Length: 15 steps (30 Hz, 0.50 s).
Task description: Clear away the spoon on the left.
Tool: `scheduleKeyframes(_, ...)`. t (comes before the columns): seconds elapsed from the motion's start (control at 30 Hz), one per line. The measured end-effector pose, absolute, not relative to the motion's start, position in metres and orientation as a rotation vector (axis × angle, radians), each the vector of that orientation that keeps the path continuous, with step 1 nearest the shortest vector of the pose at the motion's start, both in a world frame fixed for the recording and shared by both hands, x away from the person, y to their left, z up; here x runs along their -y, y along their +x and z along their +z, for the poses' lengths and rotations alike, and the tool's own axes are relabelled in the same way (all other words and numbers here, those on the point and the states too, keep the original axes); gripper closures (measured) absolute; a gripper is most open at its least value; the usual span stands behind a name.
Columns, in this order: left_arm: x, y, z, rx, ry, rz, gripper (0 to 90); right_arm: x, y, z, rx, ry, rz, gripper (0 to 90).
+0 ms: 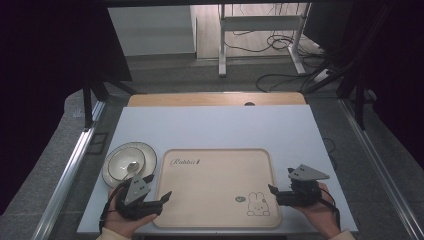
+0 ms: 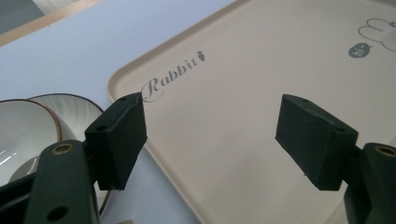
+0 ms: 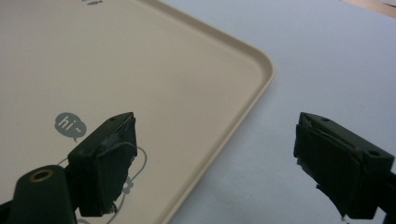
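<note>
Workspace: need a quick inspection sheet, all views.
Surface: pale blue table top over a wooden board, bare beyond the items below.
Job's things: beige tray with Rabbit lettering and a bunny drawing, nothing on it; small bowl on a plate left of the tray.
Clutter: nothing seen.
Grippers: left tool open at the tray's left edge; right tool open at its right edge; both hold nothing.
Cables: loose cables on the floor beyond the table.
Surroundings: white desk frame, dark curtains at the sides.
</note>
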State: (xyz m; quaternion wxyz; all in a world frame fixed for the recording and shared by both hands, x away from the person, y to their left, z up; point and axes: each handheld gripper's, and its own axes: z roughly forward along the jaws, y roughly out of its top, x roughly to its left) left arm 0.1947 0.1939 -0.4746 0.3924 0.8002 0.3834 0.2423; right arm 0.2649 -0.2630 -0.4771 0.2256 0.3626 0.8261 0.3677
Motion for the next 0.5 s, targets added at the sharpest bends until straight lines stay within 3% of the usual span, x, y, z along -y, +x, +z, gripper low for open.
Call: scheduleKeyframes(0.5,-0.199,0.199,-0.463,-0.978,1.987,0.631,23.5,0.270,0.257,-0.476,-2.261,1.016,1.010,13.5)
